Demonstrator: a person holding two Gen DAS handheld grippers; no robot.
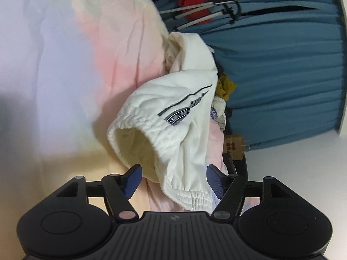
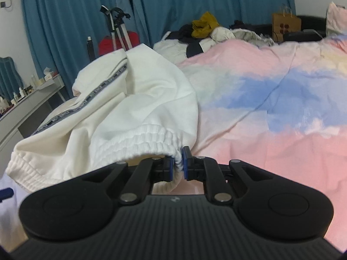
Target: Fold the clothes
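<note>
The left gripper (image 1: pixel 174 179) is sitting with its jaws spread wide, the gathered elastic waistband of the white sweatpants (image 1: pixel 171 117) lying between the blue pads (image 1: pixel 133 178) but not pinched by them, so on this side nothing is being held. The sweatpants are lying bunched on the bed, waist opening gaping toward the left camera and a dark lettered stripe running along the leg. To do this step well, I judge the left jaws should be closing on the waistband edge at the far side from the other grip, taking both layers of elastic, so the waist can be pulled taut and laid flat before any fold is being made; grabbing only one layer would probably be leaving the garment twisted. The right gripper (image 2: pixel 178 162) is pressing its jaws nearly together on the waistband's corner of the white sweatpants (image 2: pixel 130 108), fabric showing squeezed between the pads. The bed is being covered by a soft pastel duvet (image 2: pixel 271 112) in pink, blue and pale yellow, a yielding surface that will likely be wrinkling under a dragged garment, so lifting seems wiser than sliding. Going left to right across the room in the right view, a worktop (image 2: pixel 32 99) with small bottles is standing by the blue curtains (image 2: pixel 184 2), then a red suitcase (image 2: pixel 108 43), a heap of other clothes (image 2: pixel 206 30) at the bed's far edge, and a brown paper bag (image 2: pixel 286 22).
</note>
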